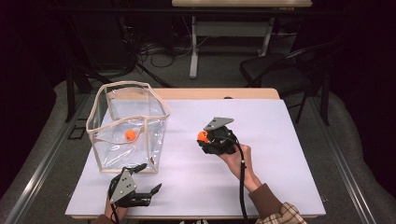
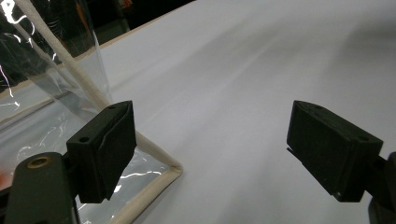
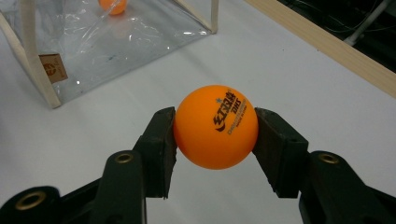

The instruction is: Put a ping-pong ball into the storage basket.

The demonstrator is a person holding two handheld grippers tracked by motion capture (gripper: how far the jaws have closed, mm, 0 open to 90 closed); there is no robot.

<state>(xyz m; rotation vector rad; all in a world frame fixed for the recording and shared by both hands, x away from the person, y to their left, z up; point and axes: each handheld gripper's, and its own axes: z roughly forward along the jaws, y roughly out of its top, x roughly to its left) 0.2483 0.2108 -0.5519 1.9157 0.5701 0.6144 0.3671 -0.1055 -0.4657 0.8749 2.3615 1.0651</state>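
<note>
My right gripper (image 3: 215, 135) pinches a smooth orange ball (image 3: 215, 126); my left gripper (image 2: 210, 149) gapes wide beside the clear, cream-edged box (image 1: 122, 86) holding another ball (image 1: 130, 135).

A smooth orange plastic ball (image 3: 215, 127) with a slight sheen and dark printed lettering is clamped between the matt black pads (image 3: 161, 149) of the right gripper (image 3: 215, 140). Ahead of them, a glossy, creased clear plastic box (image 3: 93, 42) edged in cream cloth tape is seen. Beside the left gripper (image 2: 212, 144), matt black blocks (image 2: 105, 147) and a brass-coloured rivet (image 2: 39, 162) are shown over smooth, matt white sheet (image 2: 233, 70).
</note>
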